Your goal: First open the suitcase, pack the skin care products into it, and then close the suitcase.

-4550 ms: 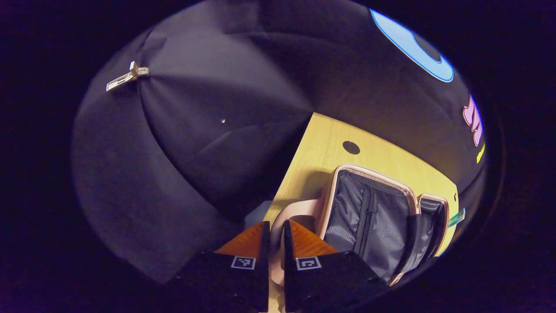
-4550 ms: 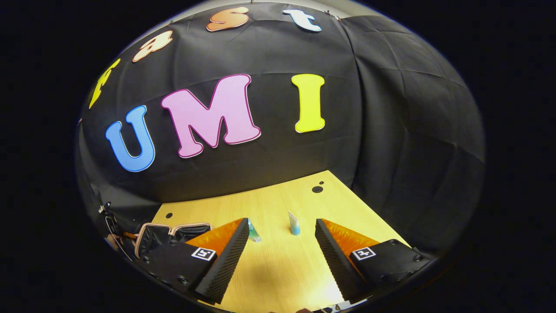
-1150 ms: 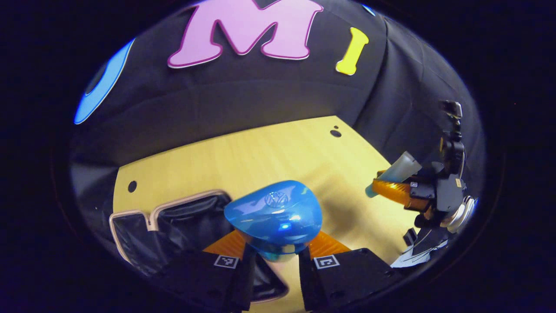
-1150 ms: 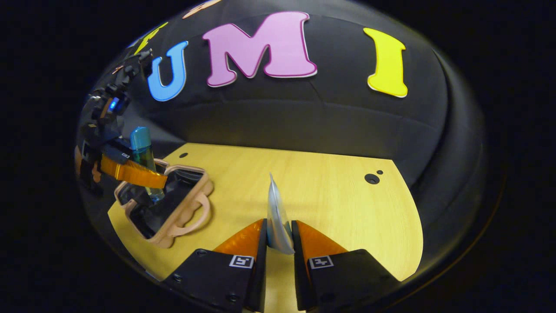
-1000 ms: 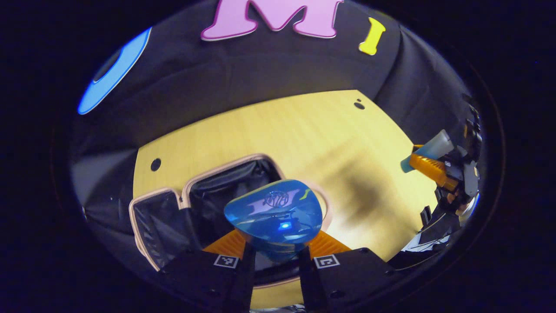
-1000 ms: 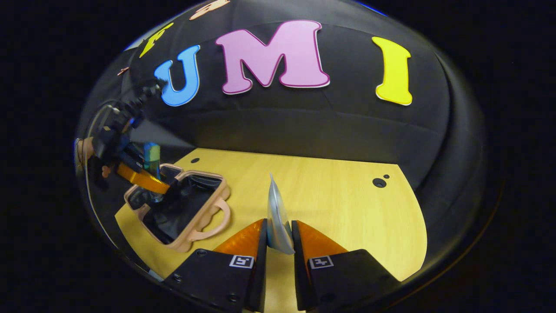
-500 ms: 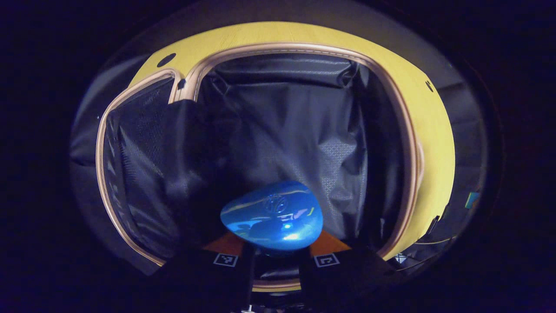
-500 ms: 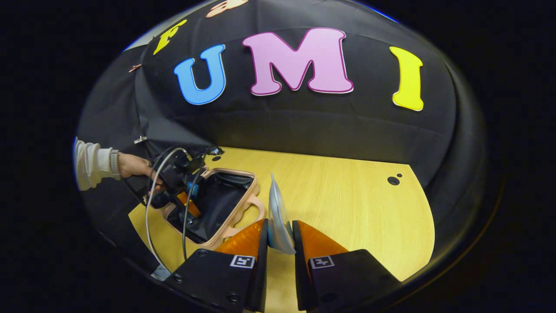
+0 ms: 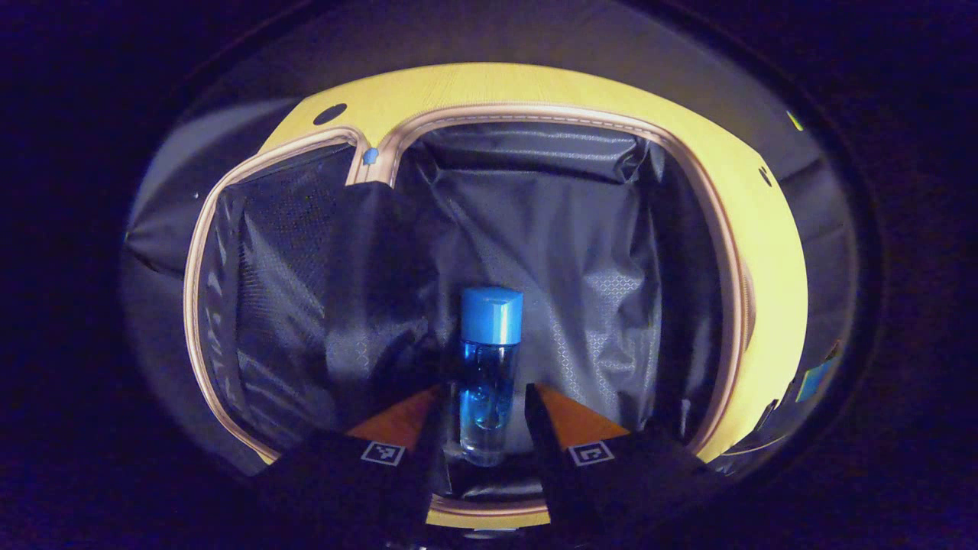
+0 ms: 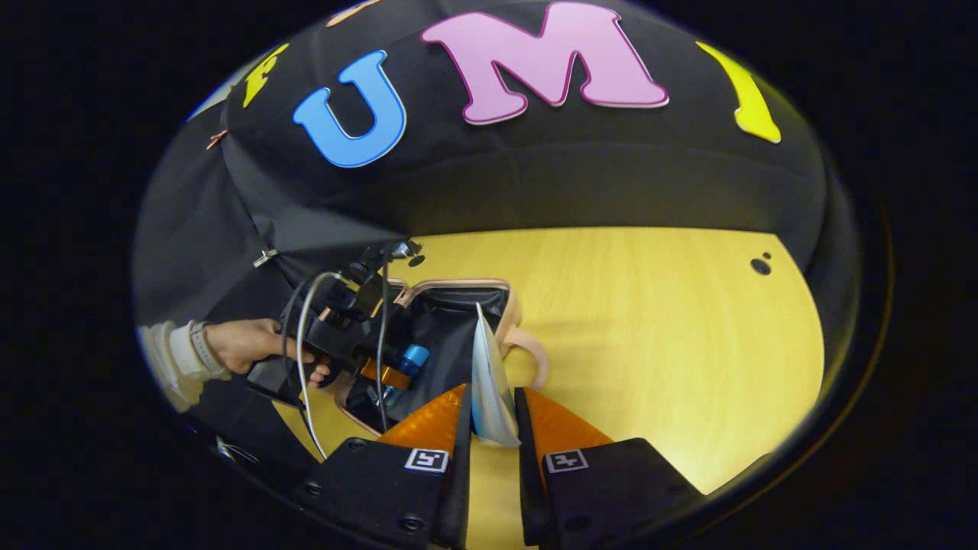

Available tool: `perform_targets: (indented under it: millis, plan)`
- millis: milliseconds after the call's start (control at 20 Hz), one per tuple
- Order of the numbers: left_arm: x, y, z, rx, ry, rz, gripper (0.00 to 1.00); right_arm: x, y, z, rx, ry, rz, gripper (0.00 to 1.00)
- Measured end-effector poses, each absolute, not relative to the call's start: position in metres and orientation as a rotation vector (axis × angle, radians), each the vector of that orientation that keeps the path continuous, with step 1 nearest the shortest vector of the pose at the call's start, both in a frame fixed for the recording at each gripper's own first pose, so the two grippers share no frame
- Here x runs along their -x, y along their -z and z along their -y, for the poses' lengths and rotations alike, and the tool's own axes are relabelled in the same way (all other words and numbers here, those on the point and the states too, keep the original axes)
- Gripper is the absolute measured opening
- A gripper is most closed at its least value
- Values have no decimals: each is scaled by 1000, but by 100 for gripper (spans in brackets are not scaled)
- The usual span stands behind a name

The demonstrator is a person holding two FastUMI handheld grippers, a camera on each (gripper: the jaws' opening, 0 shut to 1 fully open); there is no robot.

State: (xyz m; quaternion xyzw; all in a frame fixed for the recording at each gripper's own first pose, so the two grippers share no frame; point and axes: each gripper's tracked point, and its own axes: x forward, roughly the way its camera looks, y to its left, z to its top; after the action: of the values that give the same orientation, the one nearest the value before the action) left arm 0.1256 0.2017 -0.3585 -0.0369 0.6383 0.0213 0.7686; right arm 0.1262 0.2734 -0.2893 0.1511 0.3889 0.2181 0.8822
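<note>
The open suitcase (image 9: 535,114), pink-rimmed with dark lining, lies flat below my left gripper (image 9: 483,391). A clear blue bottle (image 9: 487,367) with a blue cap rests on the lining between the left fingers, cap pointing away; the jaws stand a little wider than the bottle, open. My right gripper (image 10: 489,396) is shut on a pale flat tube (image 10: 484,374), held upright above the table near the suitcase (image 10: 458,284). In the right gripper view the left gripper (image 10: 382,374) dips into the suitcase with the bottle (image 10: 412,357) at its fingers.
The suitcase's lid half with a mesh pocket (image 9: 260,260) lies to the left. Its handle (image 10: 535,359) points toward the bare wooden table (image 10: 649,321). A person's hand (image 10: 244,344) and sleeve hold the left gripper, with cables trailing.
The left gripper went down into the suitcase, its fingers spread, and the bottle tipped onto the lining. The right gripper carried the tube closer to the suitcase.
</note>
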Motion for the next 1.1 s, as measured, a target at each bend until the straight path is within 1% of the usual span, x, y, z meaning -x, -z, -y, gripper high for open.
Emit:
perform_targets:
  millis: [50, 150, 200, 300, 350, 450, 550, 600, 750, 800, 850, 950, 1000, 1050, 1100]
  plan:
    - [-128, 343, -203, 85, -24, -1339, 67, -128, 292, -291, -348, -465, -840, 31]
    - [-126, 276, -227, 68, 10, -1144, 70, -132, 313, -352, -434, -494, -972, 31]
    - [-118, 255, -243, 74, 9, -1088, 72, -129, 322, -368, -455, -504, -1023, 30]
    - [-98, 229, -286, 62, -21, -994, 77, -117, 356, -406, -466, -503, -1198, 31]
    - [-88, 221, -318, 42, -63, -943, 78, -113, 379, -418, -443, -465, -1300, 31]
    - [-60, 221, -364, 60, -153, -942, 78, -114, 402, -429, -430, -395, -1388, 31]
    - [-42, 225, -391, 127, -210, -958, 79, -114, 420, -441, -427, -347, -1452, 31]
    - [-30, 234, -409, 175, -252, -974, 79, -111, 425, -444, -448, -336, -1491, 31]
    - [-3, 250, -453, 188, -374, -1027, 78, -118, 428, -435, -487, -247, -1544, 31]
    - [2, 252, -471, 202, -393, -1021, 79, -118, 435, -427, -449, -216, -1545, 33]
    - [2, 254, -476, 215, -397, -1019, 79, -116, 438, -424, -429, -216, -1544, 43]
    - [-3, 256, -495, 227, -432, -1029, 79, -107, 427, -434, -427, -286, -1553, 33]
    - [-9, 257, -503, 229, -438, -1021, 79, -104, 420, -438, -434, -305, -1548, 53]
    - [-17, 255, -510, 228, -444, -1007, 79, -103, 410, -439, -443, -322, -1537, 54]
    - [-27, 256, -519, 228, -460, -989, 79, -103, 399, -437, -443, -340, -1515, 72]
